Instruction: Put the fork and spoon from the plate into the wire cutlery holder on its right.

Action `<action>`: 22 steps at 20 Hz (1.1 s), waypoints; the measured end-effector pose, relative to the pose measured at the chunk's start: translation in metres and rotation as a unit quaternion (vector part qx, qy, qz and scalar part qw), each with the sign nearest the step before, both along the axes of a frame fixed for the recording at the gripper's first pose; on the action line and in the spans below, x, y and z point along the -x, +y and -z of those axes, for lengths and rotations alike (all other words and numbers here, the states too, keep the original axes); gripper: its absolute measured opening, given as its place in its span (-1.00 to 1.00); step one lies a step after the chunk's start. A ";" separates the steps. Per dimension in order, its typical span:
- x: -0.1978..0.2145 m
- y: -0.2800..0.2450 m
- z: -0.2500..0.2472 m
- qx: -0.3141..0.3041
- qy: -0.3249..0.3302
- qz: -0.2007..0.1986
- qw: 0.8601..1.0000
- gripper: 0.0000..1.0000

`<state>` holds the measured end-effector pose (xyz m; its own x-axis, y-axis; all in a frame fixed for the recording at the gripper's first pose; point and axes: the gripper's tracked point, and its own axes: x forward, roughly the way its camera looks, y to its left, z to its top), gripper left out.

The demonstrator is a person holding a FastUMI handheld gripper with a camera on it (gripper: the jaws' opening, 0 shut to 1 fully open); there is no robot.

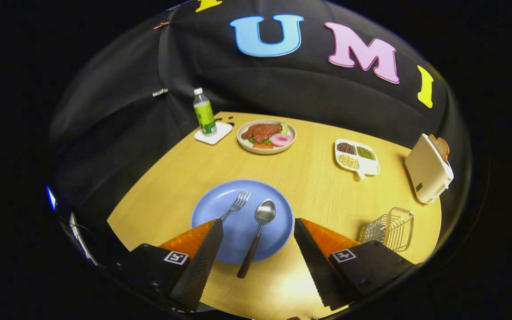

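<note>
Gripper view, gripper: the gripper [258, 233] hangs above the near edge of the table [309, 186] with its fingers spread wide and nothing between the pads.
Gripper view, plate: the blue plate [220, 202] lies just ahead of the fingers, partly between them.
Gripper view, spoon: the spoon [256, 238] lies in the gap between the fingers, bowl on the plate, dark handle running off the plate's near rim onto the table.
Gripper view, fork: the fork [237, 205] rests on the plate beside the spoon, tines away from the gripper, its handle passing behind the left finger.
Gripper view, holder: the wire holder [391, 227] sits on the table to the right of the plate, just beyond the right finger; it looks empty.
Gripper view, other things: a bottle [204, 112], a plate of food [266, 136], a divided dish [356, 157] and a toaster [428, 169] stand farther back.
Step in hand: the approach for the first pick; both pieces remain on the plate.
Next move: probably lower over the spoon handle, which is already lined up, and close on the part overhanging the rim, where there is room under it.
</note>
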<state>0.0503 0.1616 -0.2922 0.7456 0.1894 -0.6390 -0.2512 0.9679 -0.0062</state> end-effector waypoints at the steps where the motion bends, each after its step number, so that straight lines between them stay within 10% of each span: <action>1: -0.001 0.003 0.010 0.011 0.008 -0.007 1.000 1.00; 11: -0.007 0.012 0.082 0.074 0.085 -0.027 0.993 0.74; 22: -0.001 0.006 0.109 0.055 0.165 -0.001 0.985 -0.57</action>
